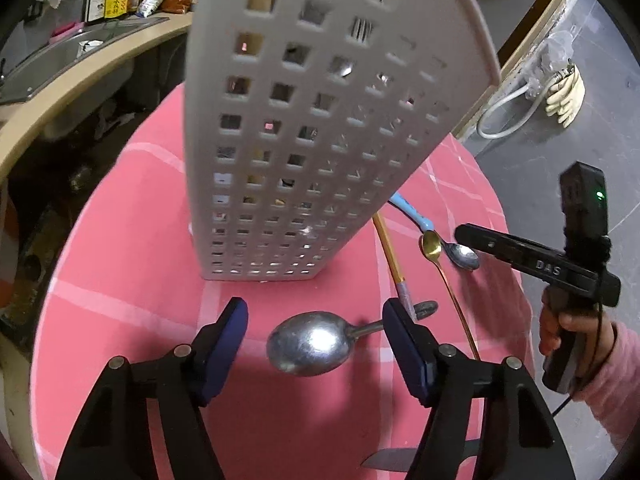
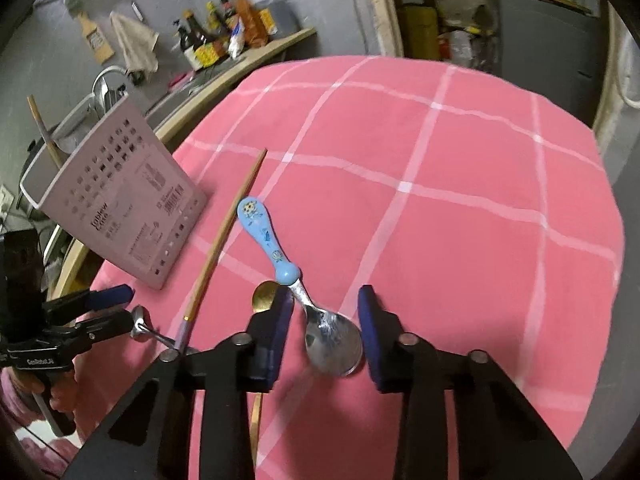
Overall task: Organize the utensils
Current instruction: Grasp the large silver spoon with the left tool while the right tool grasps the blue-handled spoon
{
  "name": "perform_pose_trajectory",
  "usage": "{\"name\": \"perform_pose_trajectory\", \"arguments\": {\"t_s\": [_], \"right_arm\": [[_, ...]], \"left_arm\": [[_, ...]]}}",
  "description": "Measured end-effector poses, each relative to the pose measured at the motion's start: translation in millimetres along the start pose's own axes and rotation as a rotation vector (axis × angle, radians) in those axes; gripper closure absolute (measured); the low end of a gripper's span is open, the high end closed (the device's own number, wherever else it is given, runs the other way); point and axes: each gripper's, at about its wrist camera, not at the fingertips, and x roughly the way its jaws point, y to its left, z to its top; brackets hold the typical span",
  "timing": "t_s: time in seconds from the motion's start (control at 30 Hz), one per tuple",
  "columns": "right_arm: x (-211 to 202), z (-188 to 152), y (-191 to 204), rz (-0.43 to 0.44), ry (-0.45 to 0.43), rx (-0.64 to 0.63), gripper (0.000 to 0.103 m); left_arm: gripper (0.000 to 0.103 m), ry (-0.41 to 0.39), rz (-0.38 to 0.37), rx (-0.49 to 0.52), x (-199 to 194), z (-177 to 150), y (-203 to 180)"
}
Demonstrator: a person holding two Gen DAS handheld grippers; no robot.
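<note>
- A pink cloth (image 2: 460, 208) with a grid of thin white lines covered the table, its edges falling away to a grey floor (image 1: 560, 128).
- A pale perforated holder (image 1: 312, 128) stood on the cloth, with some cutlery dimly visible through its square holes.
- Behind the table ran a beige counter (image 1: 80, 80) with a steel sink (image 1: 60, 56) and a row of sauce bottles (image 2: 224, 36); a towel (image 2: 134, 42) hung on the grey wall.
- A coiled white cable (image 1: 564, 96) lay on the floor.
- The left gripper (image 1: 316, 340) hung over a large steel spoon (image 1: 308, 344), which lay bowl-down on the cloth in front of the holder; the jaws stood apart, one on each side of it, neither clearly pressing.
- The right gripper (image 2: 324, 332) straddled the bowl of a blue-handled spoon (image 2: 304, 280), jaws apart and not gripping.
- A gold spoon (image 2: 264, 300) lay just beside it, its bowl partly behind the left finger.
- A single wooden chopstick (image 2: 228, 224) lay between that spoon and the holder.
- A hand in a pink sleeve (image 1: 608, 376) held the right gripper.
</note>
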Motion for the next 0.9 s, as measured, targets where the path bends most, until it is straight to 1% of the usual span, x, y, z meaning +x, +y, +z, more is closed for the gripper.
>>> {"name": "perform_pose_trajectory", "arguments": {"t_s": [0.07, 0.1, 0.17, 0.2, 0.23, 0.3, 0.4, 0.5, 0.6, 0.7, 0.8, 0.9], "right_arm": [[4, 1, 6, 0.009, 0.027, -0.041, 0.079], [6, 1, 7, 0.009, 0.035, -0.052, 0.083], [8, 0, 12, -0.008, 0.054, -0.086, 0.089], [6, 0, 13, -0.014, 0.059, -0.096, 0.092], [6, -1, 13, -0.010, 0.065, -0.095, 0.094], [1, -4, 13, -0.001, 0.080, -0.084, 0.094], [-7, -13, 14, 0.001, 0.086, -0.071, 0.099], [-17, -23, 12, 0.011, 0.079, -0.037, 0.102], [-26, -39, 7, 0.015, 0.066, 0.008, 0.103], [-31, -50, 3, 0.018, 0.051, 0.062, 0.103], [-36, -55, -2, 0.027, 0.024, 0.116, 0.103], [-35, -56, -12, 0.026, 0.000, 0.185, 0.102]], "left_arm": [[0.036, 0.007, -0.012, 0.010, 2, 0, -2], [0.036, 0.009, -0.012, 0.018, 3, 0, -3], [0.036, 0.016, -0.014, 0.038, 4, 1, -5], [0.038, 0.023, -0.015, 0.047, 4, 1, -5], [0.040, 0.030, -0.018, 0.054, 4, 1, -6], [0.047, 0.053, -0.041, 0.063, 5, 0, -9], [0.048, 0.079, -0.055, 0.084, 5, -3, -13], [0.054, 0.109, -0.088, 0.087, 4, -7, -18], [0.059, 0.141, -0.113, 0.094, 2, -12, -23], [0.067, 0.193, -0.152, 0.100, 6, -20, -30], [0.067, 0.198, -0.134, 0.152, 6, -25, -43], [0.066, 0.202, -0.120, 0.156, 7, -24, -47]]}}
